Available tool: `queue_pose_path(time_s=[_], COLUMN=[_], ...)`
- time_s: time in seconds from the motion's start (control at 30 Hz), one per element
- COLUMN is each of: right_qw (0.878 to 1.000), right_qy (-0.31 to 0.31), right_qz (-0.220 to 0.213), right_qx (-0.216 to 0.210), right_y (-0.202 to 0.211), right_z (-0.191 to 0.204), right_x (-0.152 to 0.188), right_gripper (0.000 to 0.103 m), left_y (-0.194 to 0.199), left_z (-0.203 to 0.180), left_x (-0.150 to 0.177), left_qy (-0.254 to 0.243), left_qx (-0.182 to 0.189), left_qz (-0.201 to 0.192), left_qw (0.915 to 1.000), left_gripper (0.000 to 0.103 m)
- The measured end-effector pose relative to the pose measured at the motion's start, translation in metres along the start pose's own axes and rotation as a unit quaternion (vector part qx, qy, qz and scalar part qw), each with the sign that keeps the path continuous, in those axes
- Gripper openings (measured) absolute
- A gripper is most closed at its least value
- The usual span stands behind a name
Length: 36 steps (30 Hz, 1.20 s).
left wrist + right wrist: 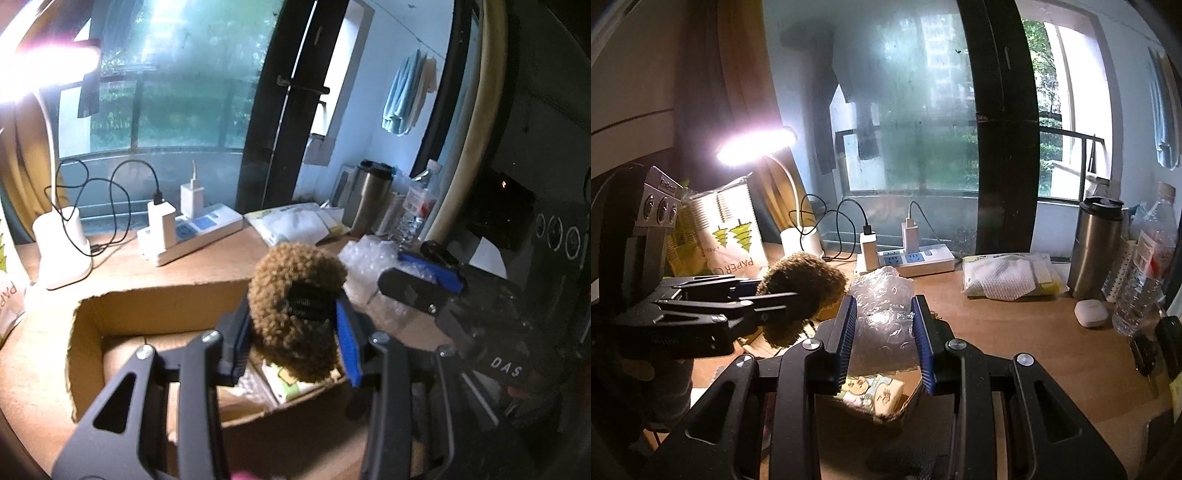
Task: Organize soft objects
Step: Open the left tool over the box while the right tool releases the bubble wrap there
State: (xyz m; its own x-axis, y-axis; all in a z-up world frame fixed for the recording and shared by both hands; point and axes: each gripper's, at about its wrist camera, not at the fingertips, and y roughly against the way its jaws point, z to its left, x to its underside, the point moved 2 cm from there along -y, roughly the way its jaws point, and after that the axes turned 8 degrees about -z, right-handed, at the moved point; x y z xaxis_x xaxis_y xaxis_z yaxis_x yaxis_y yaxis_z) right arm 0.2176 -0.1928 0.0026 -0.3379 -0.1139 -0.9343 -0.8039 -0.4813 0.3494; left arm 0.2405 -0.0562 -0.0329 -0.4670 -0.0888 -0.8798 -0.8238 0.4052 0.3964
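Observation:
A curly brown plush piece with a black label hangs above the open cardboard box, and my left gripper is shut on it. In the right wrist view the same plush piece shows at the left, held by the left gripper. My right gripper is shut on a wad of clear bubble wrap, above the box's torn corner. A printed tissue pack lies inside the box. The right gripper and its bubble wrap appear to the plush's right.
On the wooden desk stand a lit lamp, a power strip with chargers, a paper-cup bag, a pack of wipes, a steel tumbler, a water bottle and a small white case.

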Motion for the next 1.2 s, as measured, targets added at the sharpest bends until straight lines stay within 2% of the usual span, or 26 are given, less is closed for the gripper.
queue_pose_path(time_s=[0.4,0.67,0.77,0.87,0.97,1.07,1.2], right_qw=[0.999,0.998,0.997,0.997,0.997,0.997,0.998], right_qy=[-0.014,-0.01,-0.008,-0.009,-0.012,-0.011,-0.003], right_qz=[0.029,0.066,0.073,0.074,0.073,0.069,0.063], right_qx=[0.011,0.008,0.012,0.023,0.027,0.025,0.03], right_y=[-0.039,-0.068,-0.073,-0.074,-0.072,-0.068,-0.059], right_z=[-0.01,-0.007,-0.006,-0.007,-0.011,-0.01,-0.006], right_x=[0.005,0.021,0.026,0.027,0.026,0.023,0.02], right_gripper=[0.032,0.032,0.033,0.041,0.044,0.048,0.048], left_y=[-0.035,-0.059,-0.061,-0.059,-0.054,-0.046,-0.034], left_z=[0.022,0.042,0.045,0.044,0.042,0.043,0.041], left_x=[0.009,0.024,0.027,0.027,0.026,0.023,0.019], left_qy=[0.038,0.057,0.062,0.055,0.049,0.052,0.047], left_qx=[-0.029,-0.054,-0.06,-0.066,-0.067,-0.068,-0.07], left_qz=[0.027,0.067,0.074,0.077,0.073,0.066,0.056], left_qw=[0.9985,0.9946,0.9935,0.9933,0.9938,0.9942,0.9948], left_gripper=[0.041,0.043,0.052,0.053,0.055,0.067,0.068])
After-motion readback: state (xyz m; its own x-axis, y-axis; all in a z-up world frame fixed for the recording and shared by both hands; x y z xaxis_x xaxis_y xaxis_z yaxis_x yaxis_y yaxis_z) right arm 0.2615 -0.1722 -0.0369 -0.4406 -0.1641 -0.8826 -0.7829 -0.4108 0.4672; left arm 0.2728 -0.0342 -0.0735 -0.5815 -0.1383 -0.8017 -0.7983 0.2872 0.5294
